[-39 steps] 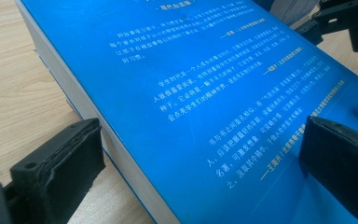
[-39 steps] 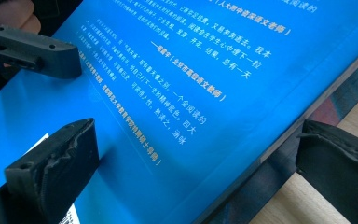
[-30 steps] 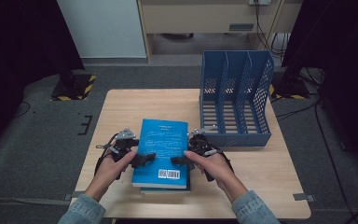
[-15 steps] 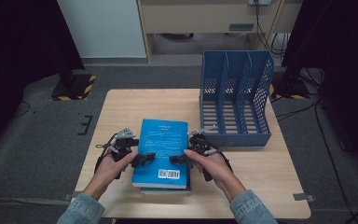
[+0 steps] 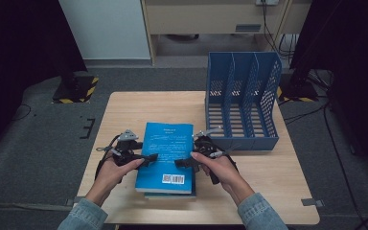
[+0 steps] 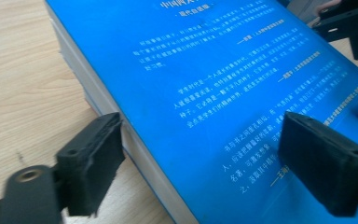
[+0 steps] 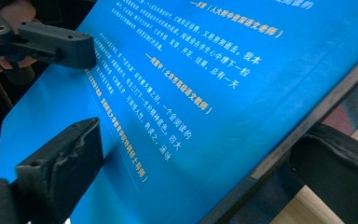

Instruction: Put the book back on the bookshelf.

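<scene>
Against the earlier frames, little differs: both hands sit at the same places beside the blue book (image 5: pixel 166 155), and the book lies as before on top of a second book (image 5: pixel 170 194) near the person's edge of the tabletop (image 5: pixel 124 110), left of the blue file rack (image 5: pixel 242 98). The one change is in the jaws, which have just been closing a little on both sides.

At the left, the left gripper (image 5: pixel 146 157) reaches in over the book's left edge. In the left gripper view its jaws stand spread wide, one pad out beside the page edge over the wood, the other over the blue cover; neither presses on the book, which lies between them.

At the right, the right gripper (image 5: pixel 182 163) reaches in over the book's right edge. In the right gripper view one jaw hangs above the cover and the other sits below the book's edge, so the jaws straddle that edge. They are spread, with a gap to the cover, and do not pinch it.
</scene>
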